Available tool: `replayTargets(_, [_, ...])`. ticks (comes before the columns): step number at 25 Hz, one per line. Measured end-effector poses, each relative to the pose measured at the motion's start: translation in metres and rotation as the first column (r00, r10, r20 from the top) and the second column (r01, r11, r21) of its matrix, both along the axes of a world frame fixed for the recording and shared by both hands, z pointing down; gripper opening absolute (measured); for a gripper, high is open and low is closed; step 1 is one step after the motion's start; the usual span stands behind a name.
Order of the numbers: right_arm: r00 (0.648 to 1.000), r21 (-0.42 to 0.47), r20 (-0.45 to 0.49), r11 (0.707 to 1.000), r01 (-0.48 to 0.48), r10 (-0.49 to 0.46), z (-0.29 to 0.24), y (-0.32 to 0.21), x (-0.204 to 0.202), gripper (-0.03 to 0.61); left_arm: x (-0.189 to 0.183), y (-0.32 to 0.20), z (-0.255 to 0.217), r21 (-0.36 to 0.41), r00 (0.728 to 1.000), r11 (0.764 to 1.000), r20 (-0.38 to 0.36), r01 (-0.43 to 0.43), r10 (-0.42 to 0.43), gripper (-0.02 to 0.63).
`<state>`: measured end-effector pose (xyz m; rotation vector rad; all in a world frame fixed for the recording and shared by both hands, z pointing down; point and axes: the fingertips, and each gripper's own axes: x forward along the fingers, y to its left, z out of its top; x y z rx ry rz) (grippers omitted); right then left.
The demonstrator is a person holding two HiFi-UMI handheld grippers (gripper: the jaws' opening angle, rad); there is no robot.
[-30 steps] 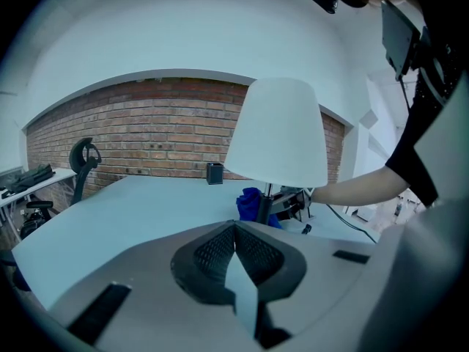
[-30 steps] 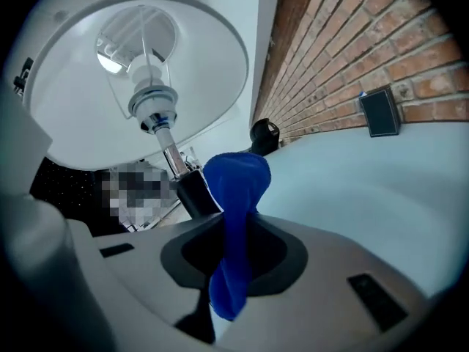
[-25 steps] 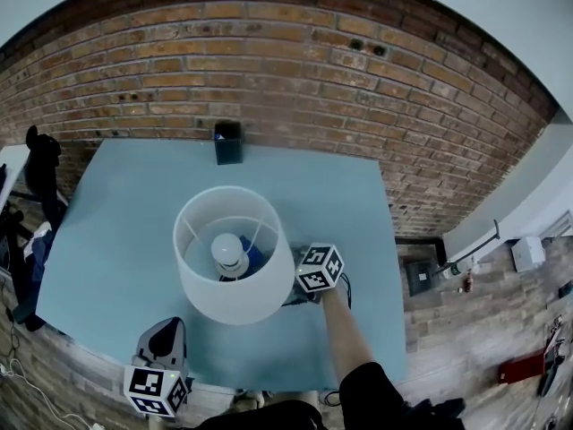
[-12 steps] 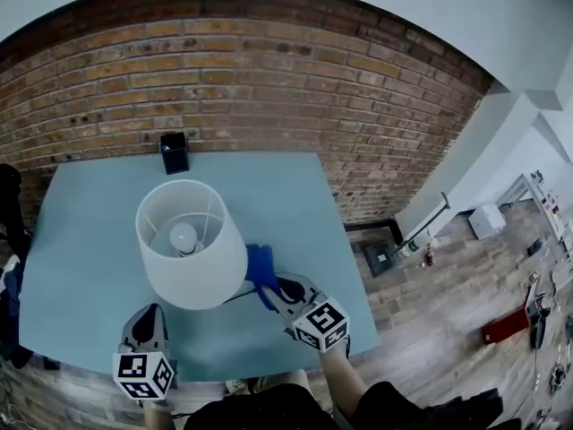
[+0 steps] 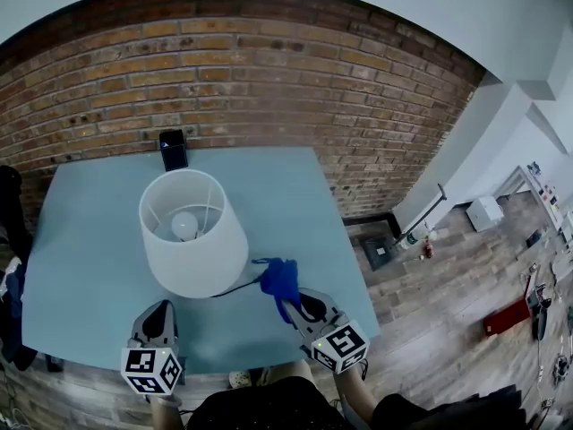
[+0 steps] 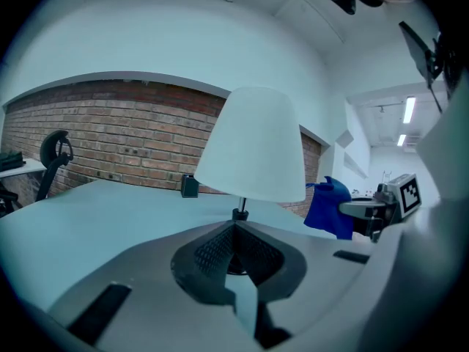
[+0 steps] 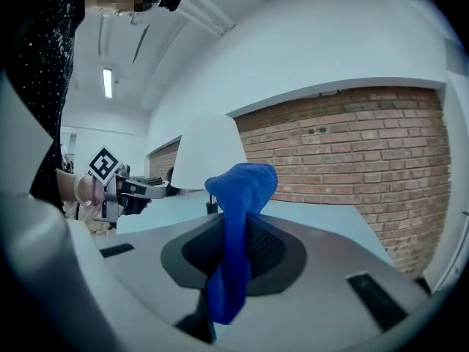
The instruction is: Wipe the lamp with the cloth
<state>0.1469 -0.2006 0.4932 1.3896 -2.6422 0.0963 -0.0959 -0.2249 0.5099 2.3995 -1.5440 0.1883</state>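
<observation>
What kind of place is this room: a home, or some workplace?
Probably a workplace, such as an office or studio, rather than a home. There is a bare brick wall behind a plain light-blue table, strip lights on a white ceiling, and what looks like an office chair at the side.

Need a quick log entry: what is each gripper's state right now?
Left gripper: shut, holding nothing.
Right gripper: shut on the blue cloth.
</observation>
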Motion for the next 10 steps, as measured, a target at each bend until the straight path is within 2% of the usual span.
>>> replayTargets(3, [1.0, -0.003, -0.017, 1.0, -0.014, 0.014, 0.001, 0.01, 0.004, 0.066, 0.0, 0.005, -0.002, 0.006, 1.0, 1.0, 0.001, -0.009, 0.009, 0.008])
replayTargets(10, [0.999, -0.007, 0.031, 1.0, -0.017, 0.017, -0.003, 0.01, -0.001, 0.066, -0.014, 0.004, -0.006, 0.012, 1.0, 1.0, -0.004, 0.024, -0.024, 0.008])
